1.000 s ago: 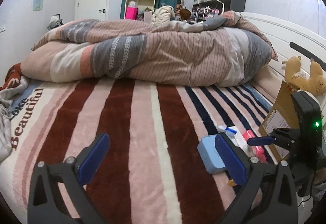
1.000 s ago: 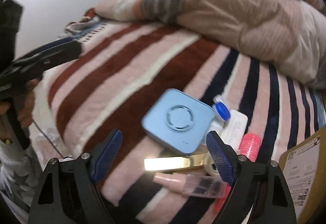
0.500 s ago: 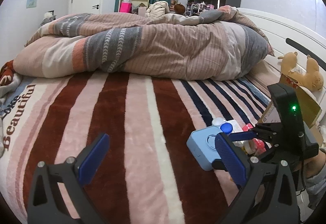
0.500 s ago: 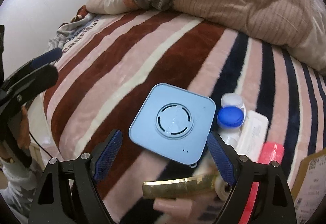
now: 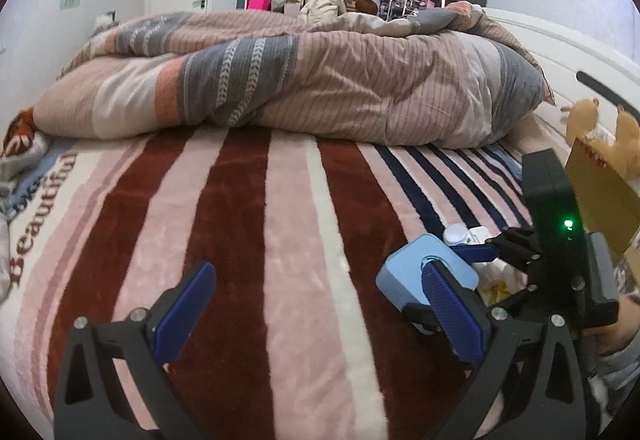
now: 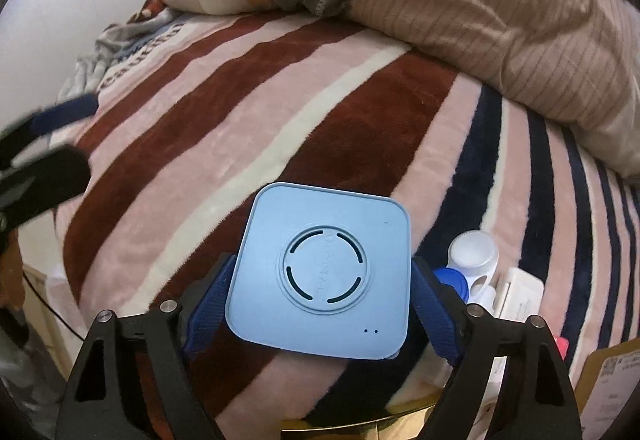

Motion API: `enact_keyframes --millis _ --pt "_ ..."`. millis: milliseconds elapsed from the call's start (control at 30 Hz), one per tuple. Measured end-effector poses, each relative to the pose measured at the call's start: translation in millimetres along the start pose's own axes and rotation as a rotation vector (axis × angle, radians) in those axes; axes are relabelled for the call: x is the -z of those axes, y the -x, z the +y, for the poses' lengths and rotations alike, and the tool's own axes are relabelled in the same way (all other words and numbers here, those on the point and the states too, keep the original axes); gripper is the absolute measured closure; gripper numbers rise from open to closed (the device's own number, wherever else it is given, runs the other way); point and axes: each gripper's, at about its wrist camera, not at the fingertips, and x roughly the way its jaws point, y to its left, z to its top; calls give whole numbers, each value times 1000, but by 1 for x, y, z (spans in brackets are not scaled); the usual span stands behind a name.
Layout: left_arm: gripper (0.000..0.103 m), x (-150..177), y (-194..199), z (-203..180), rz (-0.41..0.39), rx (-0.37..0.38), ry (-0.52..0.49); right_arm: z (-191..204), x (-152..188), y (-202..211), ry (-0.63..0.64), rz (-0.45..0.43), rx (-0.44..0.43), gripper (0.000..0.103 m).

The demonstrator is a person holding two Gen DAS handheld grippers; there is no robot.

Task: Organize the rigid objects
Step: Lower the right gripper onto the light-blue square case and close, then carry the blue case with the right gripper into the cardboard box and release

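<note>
One blue box [image 6: 324, 272], square with rounded corners and a ring pattern on its lid, sits between the two blue pads of the right claw [image 6: 320, 304]; both pads press against its sides, so the claw is clamped on it, though whether the box rests on the blanket [image 6: 248, 143] or is lifted clear cannot be told. In the left wrist view the same box [image 5: 404, 276] shows at lower right, with the right claw [image 5: 460, 260] reaching in from that side. The left claw [image 5: 320, 312] stands apart, jaws wide, nothing between them, over a red stripe of the blanket [image 5: 248, 224]. Just right of the box lies a small cluster: one white cap [image 6: 474, 252], one blue cap [image 6: 450, 280] touching it, one white packet [image 6: 520, 296] and one gold strip [image 6: 340, 430] at the bottom edge. One cardboard box [image 6: 612, 380] stands at far right. One rumpled duvet [image 5: 304, 79] closes off the far side of the bed; the striped blanket between it and the claws lies open to the left.
</note>
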Motion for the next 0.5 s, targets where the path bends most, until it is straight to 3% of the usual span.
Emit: enact_keyframes --millis 133,267,400,500 --pt "1 -2 -2 -3 22 34 -15 2 4 9 27 -40 0 24" --pt "1 -7 -4 -3 58 141 35 8 9 28 71 -108 16 24" --pt "1 -10 -2 -10 68 176 54 13 15 42 90 -129 -12 24" --pt "1 -13 6 -19 73 265 63 19 20 63 121 -208 0 24"
